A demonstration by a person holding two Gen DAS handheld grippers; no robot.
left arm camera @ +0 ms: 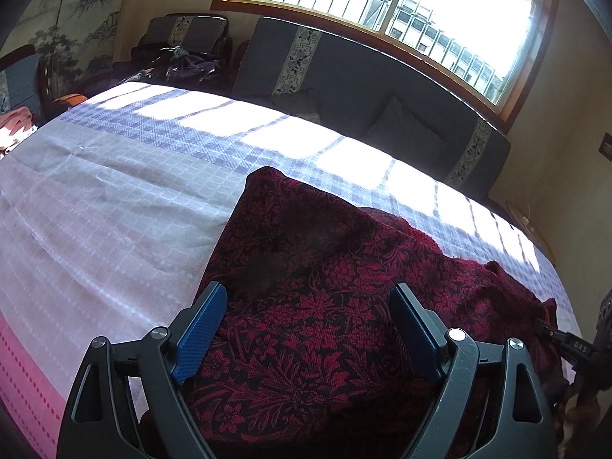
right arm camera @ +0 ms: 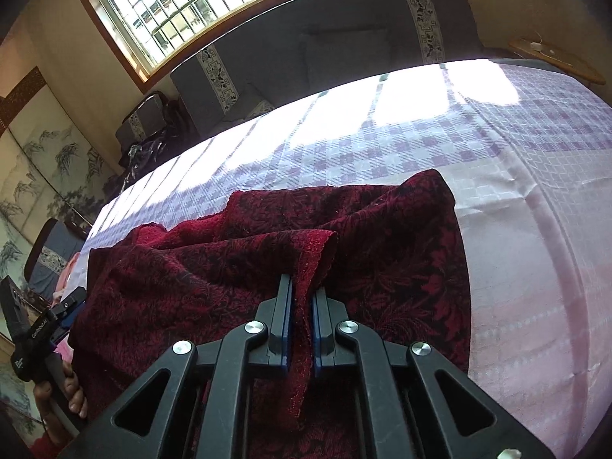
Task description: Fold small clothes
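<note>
A dark red garment with a black floral pattern (left arm camera: 325, 287) lies on the checked bedspread (left arm camera: 114, 199). My left gripper (left arm camera: 308, 298) is open, its blue-padded fingers spread just above the cloth near its near-left part. In the right wrist view the garment (right arm camera: 382, 237) lies partly folded and bunched. My right gripper (right arm camera: 303, 290) is shut on a raised fold of the garment's edge. The left gripper also shows at the left edge of the right wrist view (right arm camera: 67, 306), and the right gripper at the right edge of the left wrist view (left arm camera: 550, 331).
The bed has a white, purple and pink checked cover (right arm camera: 516, 191). A grey padded headboard (left arm camera: 382, 88) and a barred window (left arm camera: 401, 7) stand behind it. A chair with dark clothes (left arm camera: 183, 61) is at the far left. Pink cloth (left arm camera: 15, 126) lies at the bed's left edge.
</note>
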